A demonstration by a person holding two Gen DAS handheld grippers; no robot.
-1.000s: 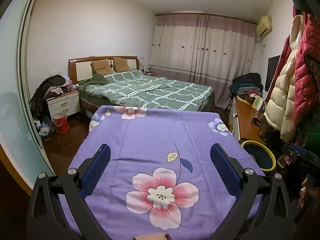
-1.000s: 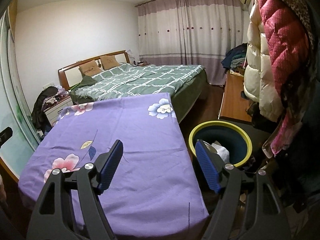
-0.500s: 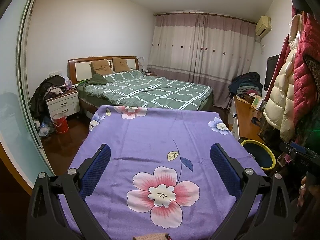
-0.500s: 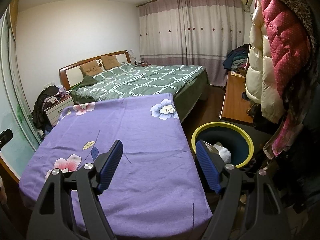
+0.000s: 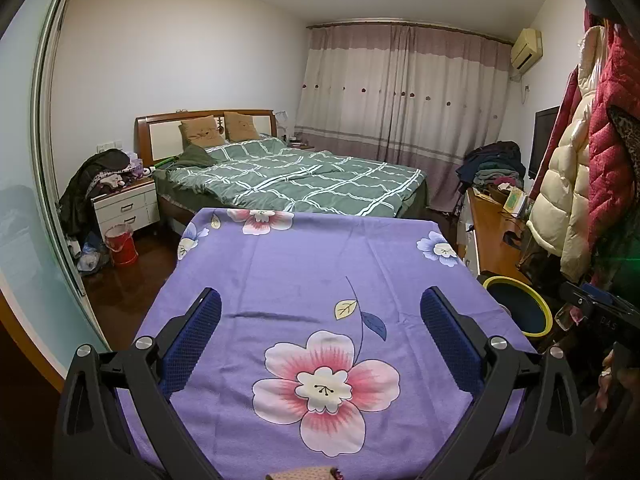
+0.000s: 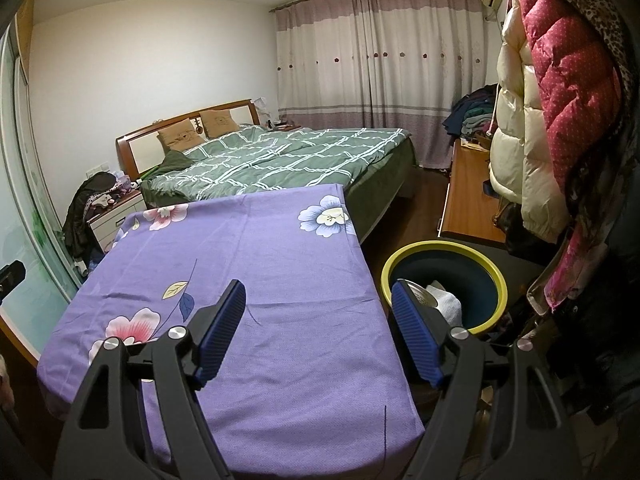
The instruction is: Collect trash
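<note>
purple flowered tablecloth (image 5: 304, 264) fills the lower centre of both views, bare of litter. left gripper (image 5: 320, 320) hangs over it, jaws wide, nothing between them. right gripper (image 6: 318, 312) sits at the cloth's right edge, jaws also wide and empty. yellow-rimmed bin (image 6: 442, 254) stands lower right beside the table, white crumpled trash (image 6: 446, 304) inside it. green bed (image 5: 304, 184) lies behind, mid-frame.

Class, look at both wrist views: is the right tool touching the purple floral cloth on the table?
Cannot tell. In the right wrist view the open right tool overlaps the purple floral cloth, but no gap or contact shows plainly.
</note>
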